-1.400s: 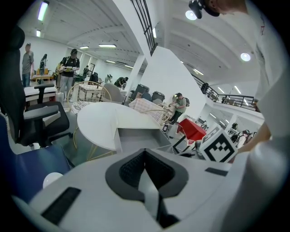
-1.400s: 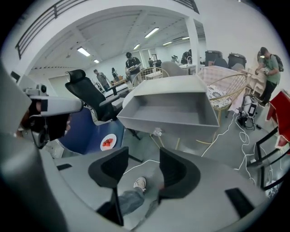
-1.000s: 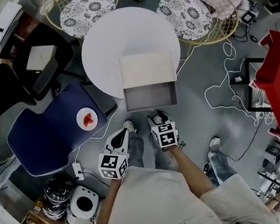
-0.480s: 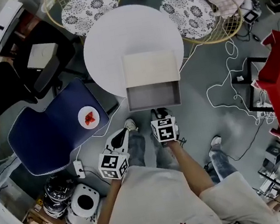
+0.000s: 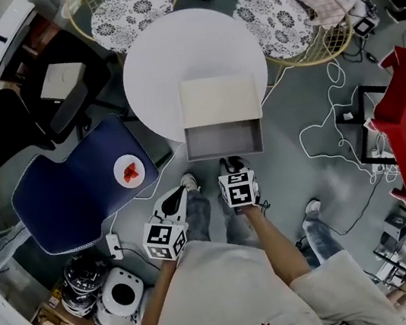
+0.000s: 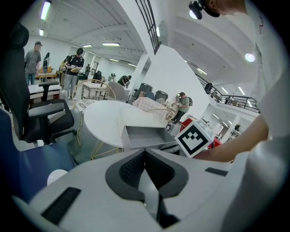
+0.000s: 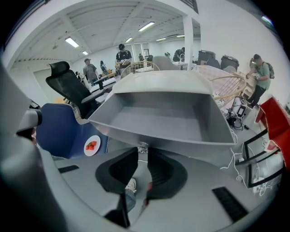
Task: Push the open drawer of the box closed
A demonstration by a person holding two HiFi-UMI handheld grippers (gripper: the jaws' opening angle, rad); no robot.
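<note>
Box (image 5: 219,99): white, on the near part of the round table (image 5: 170,55).
Drawer (image 5: 224,140): open and empty, sticking out of the box toward the near side, past the table's rim.
Knob (image 7: 142,147): small, metal-looking, at the middle of the drawer's front.
Right gripper (image 7: 143,156): right at the drawer's front; jaws just been closing, now narrow, tips either side of the knob and seemingly nipping it.
Left gripper (image 6: 145,156): held back, left of the right one, jaws together, nothing between.
Handling: likely light, stiff, thin-walled; probably slides easily.
Hold: best at the knob or the front's middle, so no skewing.
Risk: light box on a smooth top, may scoot away instead of the drawer going in.
</note>
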